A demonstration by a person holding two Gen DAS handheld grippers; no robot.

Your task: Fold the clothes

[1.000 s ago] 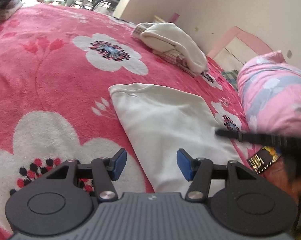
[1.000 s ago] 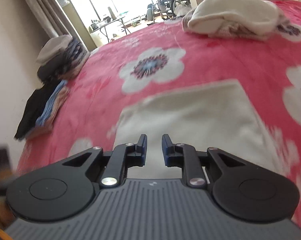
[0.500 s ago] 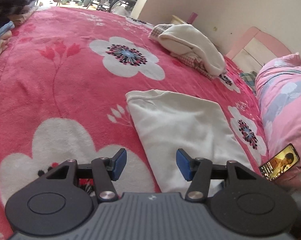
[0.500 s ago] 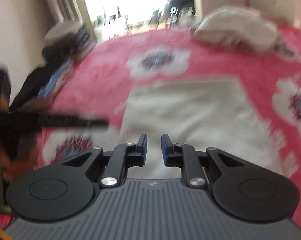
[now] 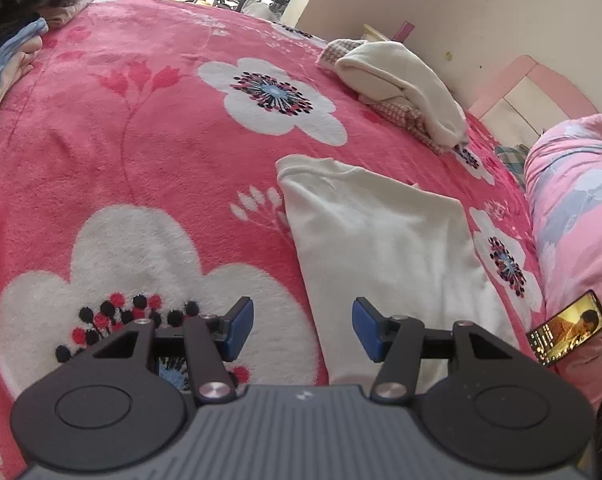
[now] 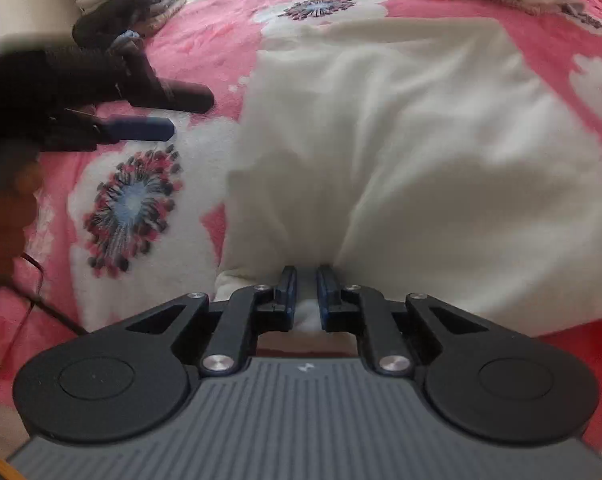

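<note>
The near hem of the white garment [image 6: 401,140] runs under the right gripper [image 6: 307,292] body, so how far the closing pads have bitten on the fold between them is hidden; the left gripper [image 6: 149,114] at the picture's left edge is smeared by blur, its body cut off. The stacked clothes [image 5: 17,20] are cropped by the frame corner; the phone [image 5: 567,328] screen is perhaps showing a figure, too small to tell.
</note>
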